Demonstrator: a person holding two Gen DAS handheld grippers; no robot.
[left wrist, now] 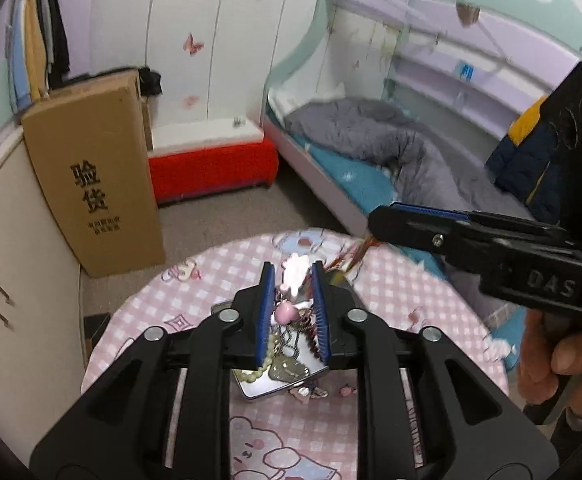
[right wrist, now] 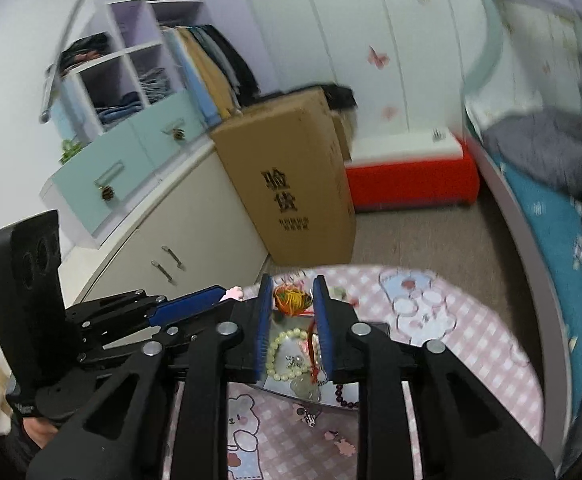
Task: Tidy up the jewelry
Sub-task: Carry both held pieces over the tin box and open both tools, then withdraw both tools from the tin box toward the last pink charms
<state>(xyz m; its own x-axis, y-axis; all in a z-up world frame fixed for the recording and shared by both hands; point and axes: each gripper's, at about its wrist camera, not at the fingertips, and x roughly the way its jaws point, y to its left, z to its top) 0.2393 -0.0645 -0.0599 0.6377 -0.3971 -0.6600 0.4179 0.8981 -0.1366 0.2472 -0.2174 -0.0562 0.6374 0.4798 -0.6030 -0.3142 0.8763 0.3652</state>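
Note:
A mirrored tray (left wrist: 251, 390) on the pink checked table holds tangled jewelry: a pale green bead bracelet (right wrist: 287, 354), chains and a dark red bead string (right wrist: 345, 396). My left gripper (left wrist: 293, 276) is shut on a pink-and-white charm (left wrist: 297, 276), held over the tray. My right gripper (right wrist: 293, 284) is shut on a red, orange and green thread ornament (right wrist: 291, 300) whose red cord (right wrist: 311, 344) hangs toward the tray. The right gripper also shows in the left wrist view (left wrist: 375, 220), up and to the right, with blurred threads below it.
A round table with a pink cartoon cloth (right wrist: 471, 344) carries small loose charms (right wrist: 311, 416) in front of the tray. A tall cardboard box (right wrist: 291, 184), a red bench (right wrist: 411, 180), cabinets (right wrist: 171, 224) and a bed (left wrist: 371, 152) surround it.

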